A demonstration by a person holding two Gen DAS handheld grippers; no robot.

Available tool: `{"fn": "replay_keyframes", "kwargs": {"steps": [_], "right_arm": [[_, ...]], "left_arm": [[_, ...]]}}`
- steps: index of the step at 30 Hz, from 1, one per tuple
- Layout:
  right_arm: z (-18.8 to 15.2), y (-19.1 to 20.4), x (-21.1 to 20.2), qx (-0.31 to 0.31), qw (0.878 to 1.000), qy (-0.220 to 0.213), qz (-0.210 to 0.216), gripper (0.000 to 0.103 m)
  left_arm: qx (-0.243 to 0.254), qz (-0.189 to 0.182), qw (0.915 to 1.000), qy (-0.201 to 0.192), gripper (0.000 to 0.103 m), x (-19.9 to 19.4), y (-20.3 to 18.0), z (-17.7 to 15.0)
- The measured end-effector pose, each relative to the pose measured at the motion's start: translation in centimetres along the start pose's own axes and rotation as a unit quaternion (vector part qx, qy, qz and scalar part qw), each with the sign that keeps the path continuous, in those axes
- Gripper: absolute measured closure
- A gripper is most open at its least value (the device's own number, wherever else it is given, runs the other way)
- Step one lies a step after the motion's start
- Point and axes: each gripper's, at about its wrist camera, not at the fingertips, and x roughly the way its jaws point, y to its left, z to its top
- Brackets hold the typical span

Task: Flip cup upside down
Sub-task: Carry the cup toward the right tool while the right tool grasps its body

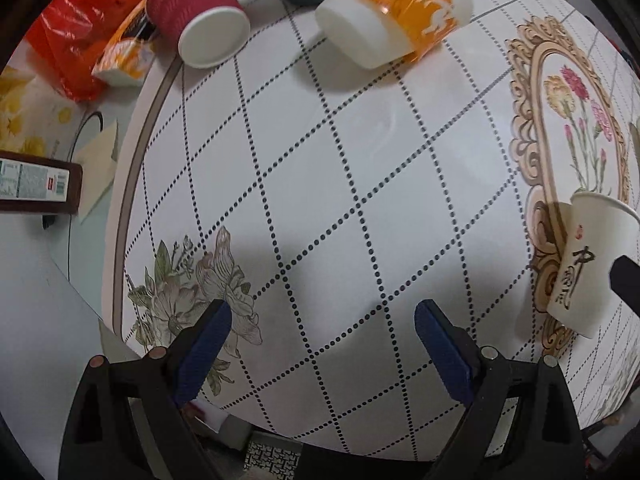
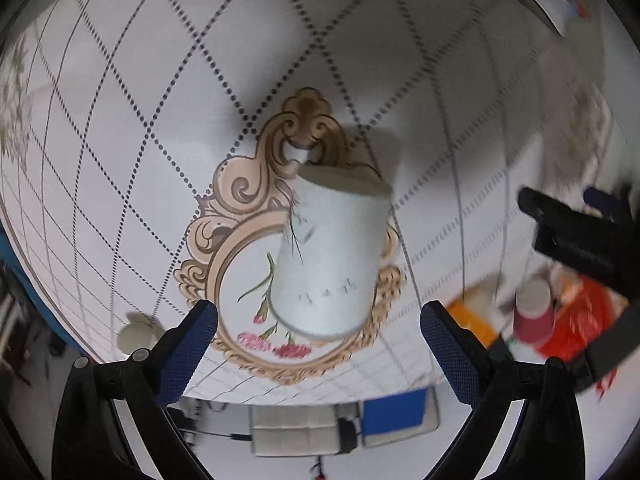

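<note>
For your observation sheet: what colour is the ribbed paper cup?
Dark red ribbed paper cup, white inside; clearest in the left wrist view.

Bright, even light; soft shadows fall under the white paper cup [image 2: 328, 256] and orange-banded cup [image 1: 394, 12]. Fisheye bends the edges. The right wrist view is motion-blurred.

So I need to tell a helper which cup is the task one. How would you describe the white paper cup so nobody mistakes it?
Find the round table with the dotted diamond grid, then its gold scroll frame around printed carnations. The white paper cup sits over that frame, dark brush lettering on its side. The others, a maroon ribbed cup and an orange-banded cup, are coloured and across the table.
</note>
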Motion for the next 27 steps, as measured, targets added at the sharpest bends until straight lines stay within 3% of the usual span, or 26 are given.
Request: {"fn": "replay_keyframes", "kwargs": {"steps": [6, 16, 23, 27], "right_arm": [[-0.1, -0.8, 2.1, -0.023, 1.0, -0.018, 0.003, 0.008], [0.4, -2.0, 4.1, -0.032, 0.999, -0.024, 0.011, 0.009], [0.7, -2.5, 5.9, -0.023, 0.999, -0.02, 0.014, 0.019], [1.1, -3.2, 7.0, -0.013, 1.0, -0.017, 0.018, 0.033]], "left_arm": [[-0.006, 0.002, 0.9999, 0.008, 0.009, 0.8, 0.9, 0.2], [-0.005, 0.007, 0.9999, 0.006, 0.009, 1.3, 2.1, 2.3], [-0.003, 0.006, 0.9999, 0.009, 0.009, 1.5, 1.7, 3.2], [0.0, 0.007, 0.9999, 0.01, 0.009, 1.8, 1.2, 3.3]]}}
